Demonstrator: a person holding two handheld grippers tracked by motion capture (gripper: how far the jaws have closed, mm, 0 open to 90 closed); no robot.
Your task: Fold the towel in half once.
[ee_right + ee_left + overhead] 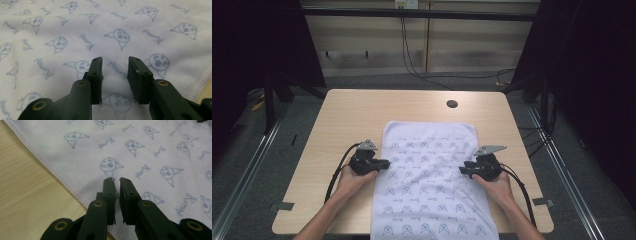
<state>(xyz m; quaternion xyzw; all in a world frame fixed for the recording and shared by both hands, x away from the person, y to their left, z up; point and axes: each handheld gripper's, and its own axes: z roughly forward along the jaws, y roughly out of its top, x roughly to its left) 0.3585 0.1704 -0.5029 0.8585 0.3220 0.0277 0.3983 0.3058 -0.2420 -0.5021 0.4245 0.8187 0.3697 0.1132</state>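
Both grippers sit at mid-frame over the towel (427,175) on the desk (347,115), apparently to fold it: the left gripper (117,181) nearly clenched but grasping nothing, the right gripper (114,62) released.

A white towel (432,175) printed with small blue cartoon faces and words lies spread flat on the table; lightly wrinkled. Its near end hangs over the table's front edge; its hems are stitched.
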